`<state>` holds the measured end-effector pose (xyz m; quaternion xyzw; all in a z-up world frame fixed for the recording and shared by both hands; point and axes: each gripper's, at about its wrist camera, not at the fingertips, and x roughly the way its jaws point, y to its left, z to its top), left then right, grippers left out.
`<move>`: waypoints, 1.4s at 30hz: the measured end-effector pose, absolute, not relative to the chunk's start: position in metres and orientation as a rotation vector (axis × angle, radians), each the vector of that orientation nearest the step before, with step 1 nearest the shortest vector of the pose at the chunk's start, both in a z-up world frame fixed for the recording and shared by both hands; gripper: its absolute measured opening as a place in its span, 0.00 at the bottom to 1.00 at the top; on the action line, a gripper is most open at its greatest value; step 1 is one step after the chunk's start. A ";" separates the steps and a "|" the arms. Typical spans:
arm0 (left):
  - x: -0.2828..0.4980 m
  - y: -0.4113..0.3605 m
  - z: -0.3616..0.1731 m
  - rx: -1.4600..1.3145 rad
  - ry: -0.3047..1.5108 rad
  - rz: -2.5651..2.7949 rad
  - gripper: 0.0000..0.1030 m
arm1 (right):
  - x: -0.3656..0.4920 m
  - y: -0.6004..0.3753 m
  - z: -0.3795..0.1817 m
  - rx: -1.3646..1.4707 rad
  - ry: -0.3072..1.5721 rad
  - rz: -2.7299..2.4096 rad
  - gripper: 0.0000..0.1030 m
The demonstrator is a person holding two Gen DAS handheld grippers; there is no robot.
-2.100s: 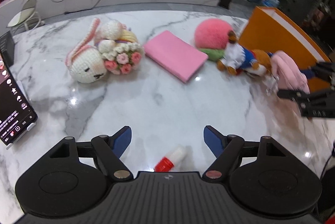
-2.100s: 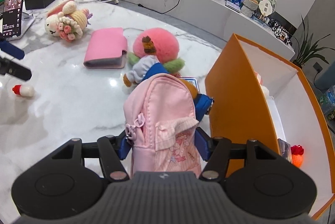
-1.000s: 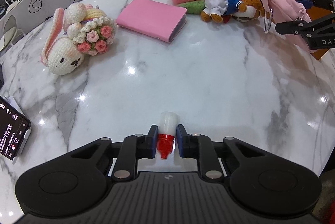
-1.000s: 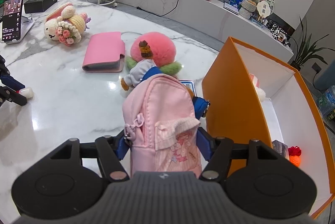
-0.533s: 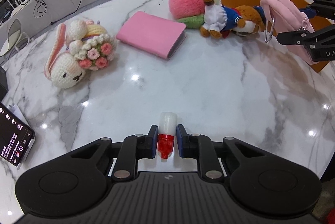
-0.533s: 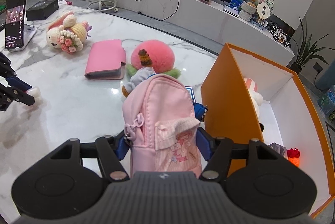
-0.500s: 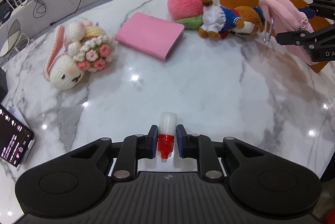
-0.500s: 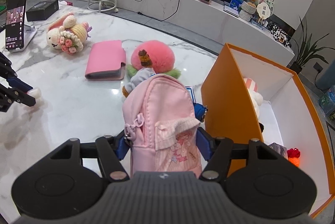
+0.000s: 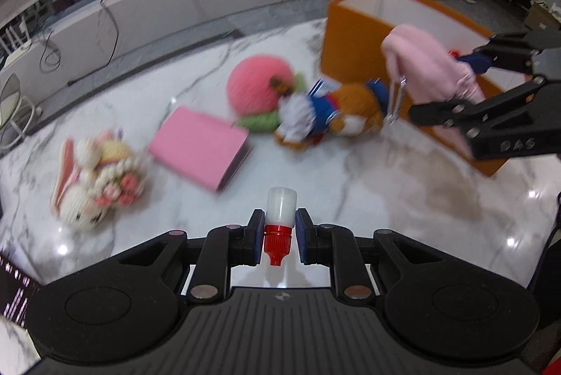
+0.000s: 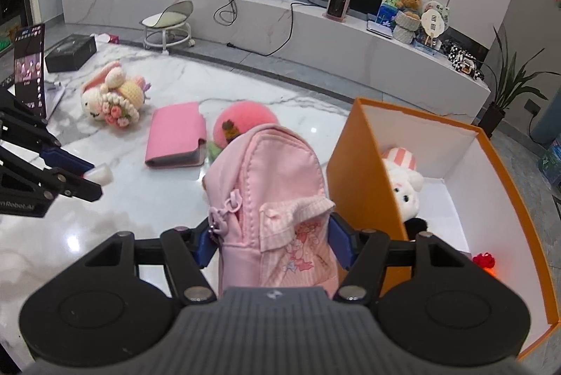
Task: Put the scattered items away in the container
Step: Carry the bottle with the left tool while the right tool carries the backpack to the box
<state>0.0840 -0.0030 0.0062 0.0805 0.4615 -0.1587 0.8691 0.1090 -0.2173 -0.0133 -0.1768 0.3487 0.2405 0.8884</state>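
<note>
My left gripper (image 9: 278, 236) is shut on a small white bottle with a red cap (image 9: 279, 222), held above the marble table (image 9: 350, 185). My right gripper (image 10: 271, 243) is shut on a small pink backpack (image 10: 270, 192), lifted beside the near wall of the orange box (image 10: 361, 171). From the left wrist view the backpack (image 9: 424, 63) hangs in front of the orange box (image 9: 354, 35). On the table lie a crocheted bunny (image 9: 96, 182), a pink wallet (image 9: 200, 147), a pink peach plush (image 9: 257, 87) and a plush in blue clothes (image 9: 329, 115).
The box holds a white plush with a striped hat (image 10: 403, 178), a dark item and a red item (image 10: 484, 261). A phone on a stand (image 10: 29, 70) and a black box (image 10: 70, 52) sit at the table's far left. A low white counter (image 10: 280, 21) runs behind.
My left gripper has risen and swung toward the orange box with the bottle in it. The right gripper has lifted the backpack a little higher, so more of the box's inside shows.
</note>
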 end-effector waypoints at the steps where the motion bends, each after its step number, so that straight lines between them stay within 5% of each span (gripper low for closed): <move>1: 0.086 -0.007 0.009 0.165 0.956 -0.338 0.21 | 0.110 -0.219 -0.012 -0.362 0.722 0.497 0.64; 42: 0.136 -0.147 0.060 0.114 0.771 -0.518 0.21 | 0.126 -0.342 0.058 0.046 0.545 0.359 0.59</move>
